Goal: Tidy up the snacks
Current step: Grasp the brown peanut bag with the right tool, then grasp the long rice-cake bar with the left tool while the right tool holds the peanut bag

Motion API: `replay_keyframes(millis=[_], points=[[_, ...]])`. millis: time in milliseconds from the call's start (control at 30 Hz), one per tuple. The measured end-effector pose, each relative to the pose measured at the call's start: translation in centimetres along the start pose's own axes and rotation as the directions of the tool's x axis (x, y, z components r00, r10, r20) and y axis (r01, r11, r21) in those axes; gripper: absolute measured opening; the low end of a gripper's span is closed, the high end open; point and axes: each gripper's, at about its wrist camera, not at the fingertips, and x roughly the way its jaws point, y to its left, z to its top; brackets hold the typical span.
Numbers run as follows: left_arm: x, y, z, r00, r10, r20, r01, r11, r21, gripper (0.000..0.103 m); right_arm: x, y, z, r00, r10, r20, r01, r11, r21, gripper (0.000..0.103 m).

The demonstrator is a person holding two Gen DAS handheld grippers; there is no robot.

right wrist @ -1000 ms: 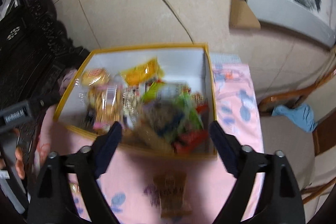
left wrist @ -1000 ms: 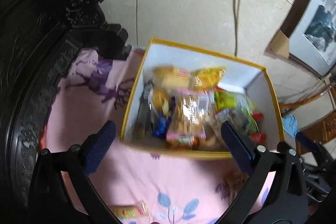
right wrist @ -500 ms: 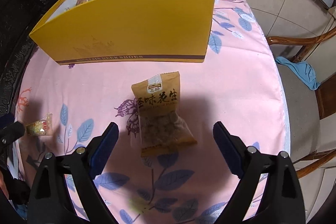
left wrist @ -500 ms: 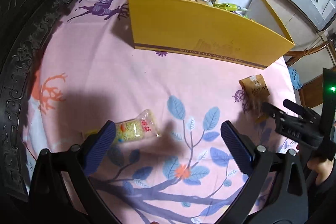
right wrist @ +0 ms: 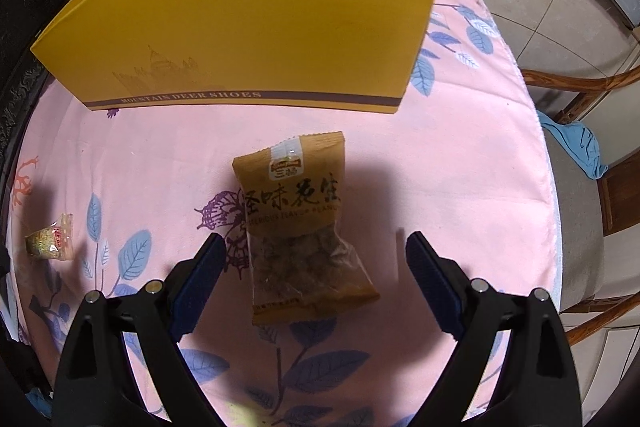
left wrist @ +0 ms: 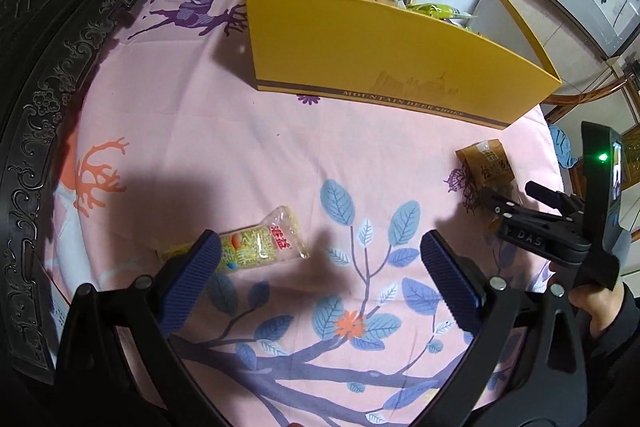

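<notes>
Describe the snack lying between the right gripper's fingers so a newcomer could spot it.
In front of the yellow shoe box, on the pink floral cloth, lies a brown peanut packet. Unlike the small yellow-and-clear packet far left, it is larger, with dark Chinese lettering.

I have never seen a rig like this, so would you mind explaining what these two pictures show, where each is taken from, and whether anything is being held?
There is no robot: a person holds a two-finger gripper in each hand, and each carries a wide-angle camera looking along its fingers.

One picture comes from the left gripper, the other from the right gripper. The black arms with blue pads are the fingers.

Below is a pink floral tablecloth. On it stands a yellow box with snacks inside. Two packets lie outside it: a clear yellow snack packet by the left gripper, its end behind the left pad, and a brown peanut packet between the right fingers.

Both grippers are open; nothing is held.
</notes>
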Motion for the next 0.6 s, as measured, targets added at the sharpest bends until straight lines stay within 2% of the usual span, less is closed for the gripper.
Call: replay_keyframes(millis=[100, 200, 267, 333, 367, 433, 600], points=[[0.1, 0.3, 0.0, 1.000, 0.002, -0.003, -0.002, 1.000, -0.009, 0.101, 0.6, 0.2, 0.0, 1.000, -0.011, -0.006, 0.011, 1.000, -0.007, 0.092], [0.4, 0.6, -0.1, 1.000, 0.004, -0.013, -0.004, 1.000, -0.019, 0.101, 1.3, 0.8, -0.1, 0.999, -0.038, -0.015, 0.038, 0.998, -0.042, 0.082], [0.4, 0.9, -0.1, 1.000, 0.002, -0.015, -0.002, 1.000, -0.025, 0.101, 1.2, 1.3, -0.1, 1.000, -0.030, 0.003, 0.030, 0.997, -0.069, 0.071], [0.1, 1.3, 0.0, 1.000, -0.006, -0.013, 0.005, 0.999, -0.035, 0.101, 0.9, 2.0, -0.2, 1.000, -0.018, 0.008, 0.018, 0.995, -0.099, 0.049], [-0.1, 1.8, 0.0, 1.000, -0.010, -0.010, 0.009, 0.999, -0.045, 0.101, 0.8, 2.4, -0.2, 1.000, -0.017, 0.008, 0.018, 0.994, -0.112, 0.046], [-0.7, 2.6, -0.2, 1.000, -0.004, -0.004, 0.004, 0.999, -0.053, 0.101, 0.5, 3.0, -0.6, 1.000, -0.027, 0.010, 0.028, 0.993, -0.116, 0.045], [-2.1, 4.8, -1.5, 1.000, 0.030, -0.005, -0.030, 0.999, -0.033, 0.101, -0.3, 4.0, -2.7, 1.000, 0.017, -0.010, -0.018, 0.991, -0.131, 0.045]])
